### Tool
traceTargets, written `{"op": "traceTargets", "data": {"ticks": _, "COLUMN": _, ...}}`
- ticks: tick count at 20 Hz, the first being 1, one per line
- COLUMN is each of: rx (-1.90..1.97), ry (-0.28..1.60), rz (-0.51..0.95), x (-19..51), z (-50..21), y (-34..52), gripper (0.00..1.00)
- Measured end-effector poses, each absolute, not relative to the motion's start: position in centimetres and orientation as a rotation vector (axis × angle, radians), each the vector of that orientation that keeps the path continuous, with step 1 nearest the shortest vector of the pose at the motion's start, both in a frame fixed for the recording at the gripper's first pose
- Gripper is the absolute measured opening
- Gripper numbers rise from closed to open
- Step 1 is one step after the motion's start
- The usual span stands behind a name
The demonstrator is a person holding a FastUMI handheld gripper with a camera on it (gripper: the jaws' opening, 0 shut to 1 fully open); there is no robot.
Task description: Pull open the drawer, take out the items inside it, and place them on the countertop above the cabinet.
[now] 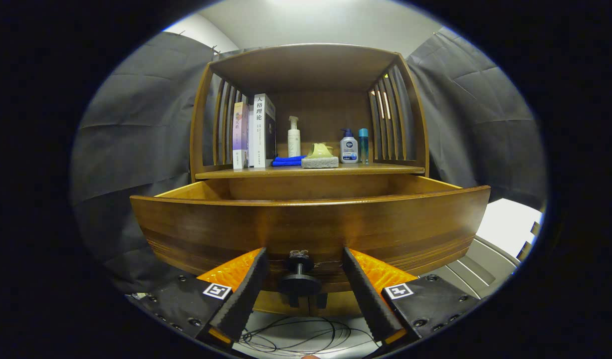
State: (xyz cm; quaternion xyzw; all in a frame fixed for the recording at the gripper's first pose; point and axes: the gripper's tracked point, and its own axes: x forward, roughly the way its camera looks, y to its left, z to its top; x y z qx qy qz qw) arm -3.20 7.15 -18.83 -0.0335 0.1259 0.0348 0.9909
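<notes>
Now the drawer (306,224) stands pulled out; the gripper (306,289), fingers apart around the knob (300,284), should rise straight over its front.

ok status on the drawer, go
Gripper open, fingers either side of the drawer knob, not pressing it. Drawer pulled out; inside hidden by its front panel. Countertop already holds books, bottles, a sponge. Nothing blocking.

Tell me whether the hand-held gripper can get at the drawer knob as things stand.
Probably yes. The hand-held gripper is open, its fingers either side of the drawer knob with nothing between. The drawer already stands pulled out.
</notes>
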Motion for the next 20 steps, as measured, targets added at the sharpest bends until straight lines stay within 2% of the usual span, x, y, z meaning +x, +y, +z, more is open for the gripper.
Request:
{"op": "traceTargets", "data": {"ticks": 7, "rx": -0.071, "ry": 0.242, "rz": 0.071, "x": -0.3, "z": -18.6, "y": 7.3, "gripper": 0.99}}
{"op": "traceTargets", "data": {"ticks": 20, "rx": -0.071, "ry": 0.245, "rz": 0.046, "x": 6.7, "z": -18.4, "y": 7.8, "gripper": 0.99}}
